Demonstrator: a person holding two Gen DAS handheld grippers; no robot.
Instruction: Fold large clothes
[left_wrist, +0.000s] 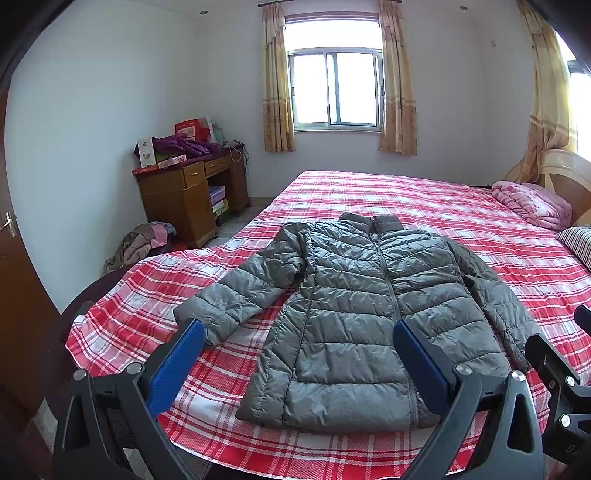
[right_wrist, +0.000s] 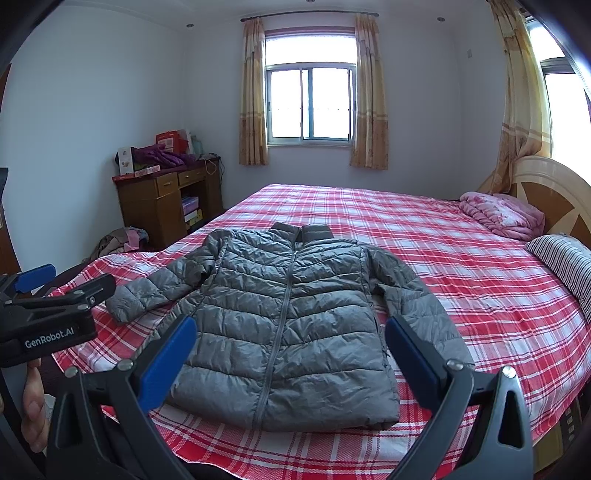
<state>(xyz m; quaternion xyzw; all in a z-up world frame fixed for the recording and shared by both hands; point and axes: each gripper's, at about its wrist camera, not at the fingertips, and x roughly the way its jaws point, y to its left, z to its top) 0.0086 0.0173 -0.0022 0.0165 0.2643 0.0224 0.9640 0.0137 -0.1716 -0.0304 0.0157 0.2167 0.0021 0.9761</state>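
Observation:
A grey quilted puffer jacket (left_wrist: 354, 314) (right_wrist: 288, 325) lies flat and zipped on the bed, collar toward the window, hem toward me, both sleeves spread out to the sides. My left gripper (left_wrist: 297, 332) hovers above the near hem, open, with nothing between its blue pads. My right gripper (right_wrist: 290, 332) also hovers over the hem, open and empty. In the right wrist view the left gripper (right_wrist: 55, 295) shows at the left edge, held by a hand (right_wrist: 35, 402). Part of the right gripper (left_wrist: 554, 365) shows at the right edge of the left wrist view.
The bed has a red and white plaid sheet (left_wrist: 406, 199) (right_wrist: 443, 266). A pink folded quilt (right_wrist: 502, 214) and a striped pillow (right_wrist: 565, 266) lie near the headboard on the right. A wooden desk (left_wrist: 192, 192) with clutter stands at the left wall, with a clothes pile (left_wrist: 144, 240) on the floor.

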